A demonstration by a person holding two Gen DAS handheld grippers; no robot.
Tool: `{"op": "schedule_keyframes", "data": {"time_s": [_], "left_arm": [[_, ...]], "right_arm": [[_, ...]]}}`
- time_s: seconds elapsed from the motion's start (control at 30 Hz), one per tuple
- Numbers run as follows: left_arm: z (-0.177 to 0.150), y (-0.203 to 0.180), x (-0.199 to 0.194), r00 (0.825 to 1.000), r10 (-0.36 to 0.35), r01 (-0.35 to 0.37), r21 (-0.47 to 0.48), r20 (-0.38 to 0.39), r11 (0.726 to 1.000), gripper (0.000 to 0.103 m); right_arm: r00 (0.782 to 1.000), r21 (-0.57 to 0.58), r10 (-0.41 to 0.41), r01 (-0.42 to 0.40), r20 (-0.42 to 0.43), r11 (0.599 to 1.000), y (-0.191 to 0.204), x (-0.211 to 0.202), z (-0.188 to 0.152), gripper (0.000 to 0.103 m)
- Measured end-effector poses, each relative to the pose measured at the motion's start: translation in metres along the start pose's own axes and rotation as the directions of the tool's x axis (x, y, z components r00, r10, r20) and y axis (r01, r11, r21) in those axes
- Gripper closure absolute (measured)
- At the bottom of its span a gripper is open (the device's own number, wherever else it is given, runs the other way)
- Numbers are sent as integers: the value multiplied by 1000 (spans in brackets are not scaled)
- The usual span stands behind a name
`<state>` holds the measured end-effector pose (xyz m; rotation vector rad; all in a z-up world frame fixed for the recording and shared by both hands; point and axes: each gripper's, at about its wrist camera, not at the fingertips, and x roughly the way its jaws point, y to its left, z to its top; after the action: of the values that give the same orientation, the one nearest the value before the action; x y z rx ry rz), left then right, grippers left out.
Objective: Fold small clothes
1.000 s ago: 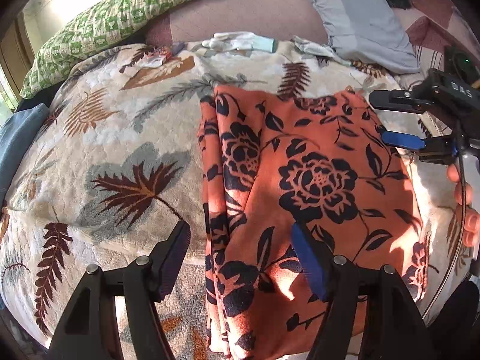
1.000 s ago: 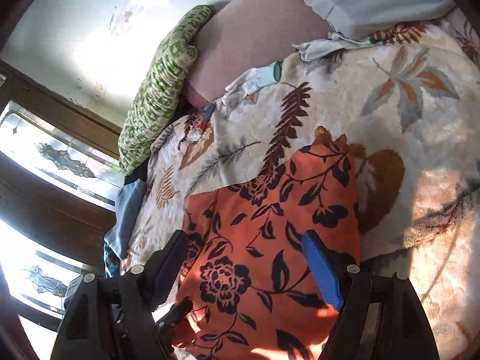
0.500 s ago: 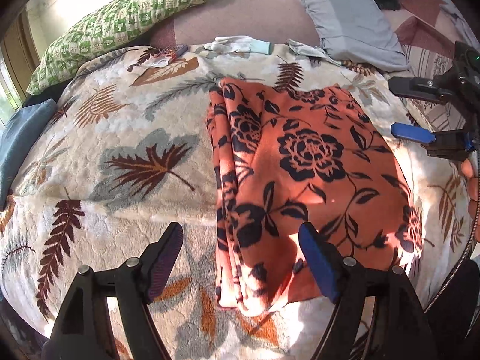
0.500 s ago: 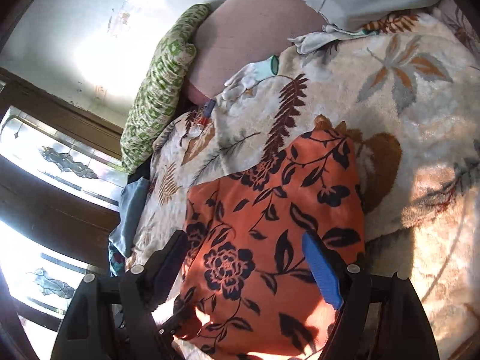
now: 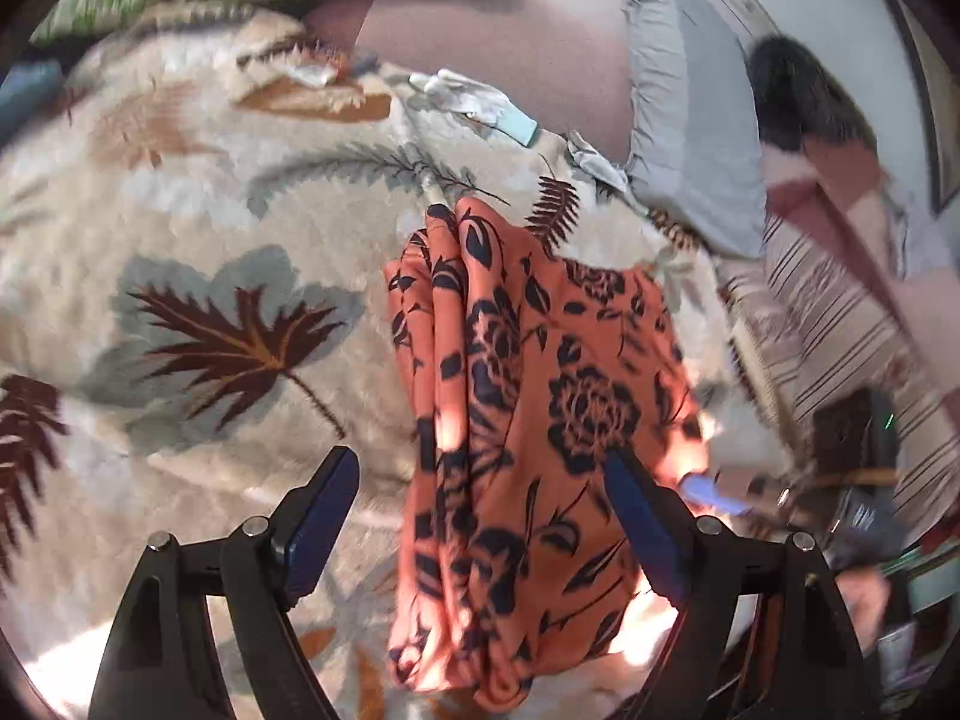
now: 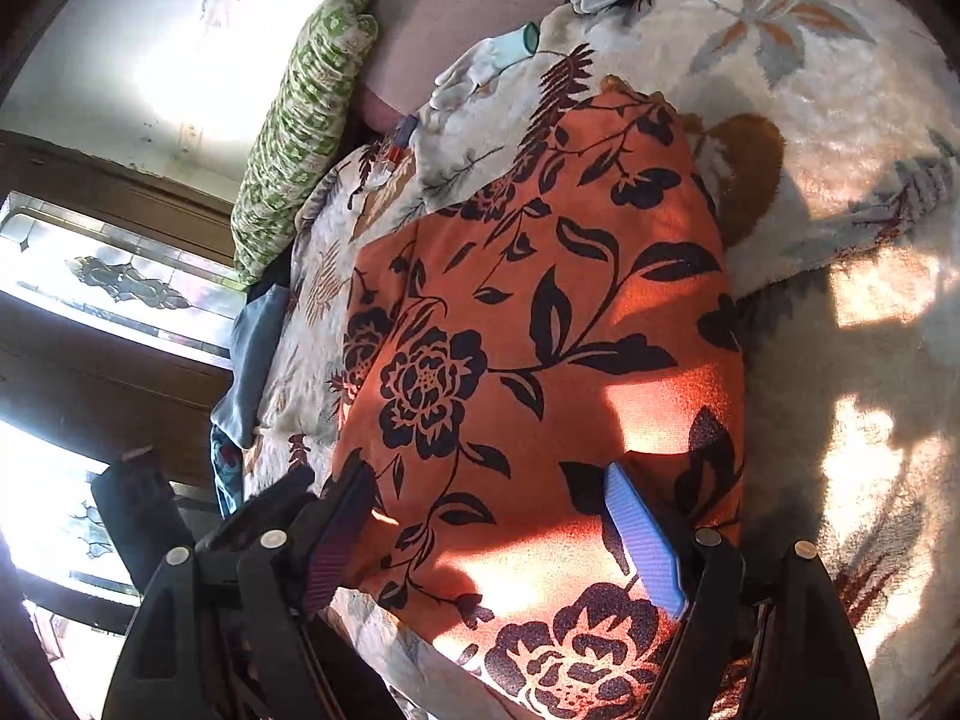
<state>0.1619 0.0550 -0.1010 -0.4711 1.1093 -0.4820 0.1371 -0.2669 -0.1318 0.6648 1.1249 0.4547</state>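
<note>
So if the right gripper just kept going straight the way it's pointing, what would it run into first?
Most likely the orange floral garment: it fills the space ahead of the open right gripper, lying flat on the leaf-print blanket. Nothing else shows in that line, though depth is hard to judge here.

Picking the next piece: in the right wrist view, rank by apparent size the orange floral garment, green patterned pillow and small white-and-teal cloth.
1. Orange floral garment, though nearest the camera.
2. Green patterned pillow.
3. Small white-and-teal cloth; it lies farther back, so true size is unsure.

Black-framed tongs (image 5: 480, 510) with blue ribbed pads (image 6: 645, 540) and silver pivot screws
</note>
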Motion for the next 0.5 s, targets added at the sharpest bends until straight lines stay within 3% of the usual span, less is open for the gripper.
{"op": "schedule_keyframes", "data": {"time_s": [0.1,0.2,0.3,0.33,0.37,0.43,0.47,0.5], "left_arm": [[34,22,27,986,-161,154,-138,-45,979,19],[52,37,52,981,-187,172,-227,-47,959,19],[57,56,76,962,-265,224,-362,-66,905,21],[58,59,79,959,-280,241,-377,-52,894,35],[61,59,79,960,-276,242,-363,-44,900,77],[63,44,73,979,-201,187,-237,-37,953,79],[62,26,67,994,-105,103,-91,-15,990,79],[59,11,67,1000,-21,20,48,9,999,79]], "right_arm": [[1000,-3,20,-20,6,1000,-3,0,1,22],[1000,-8,25,-25,2,1000,-3,0,1,22],[1000,-15,25,-25,-2,1000,-3,1,1,21],[1000,-17,28,-28,0,999,-4,2,1,21],[1000,-19,31,-31,3,999,-4,2,1,21],[999,-24,35,-35,11,999,-5,1,-1,21],[999,-29,38,-37,14,999,-5,1,-3,21],[999,-34,42,-42,15,999,-5,1,-3,21]]}}
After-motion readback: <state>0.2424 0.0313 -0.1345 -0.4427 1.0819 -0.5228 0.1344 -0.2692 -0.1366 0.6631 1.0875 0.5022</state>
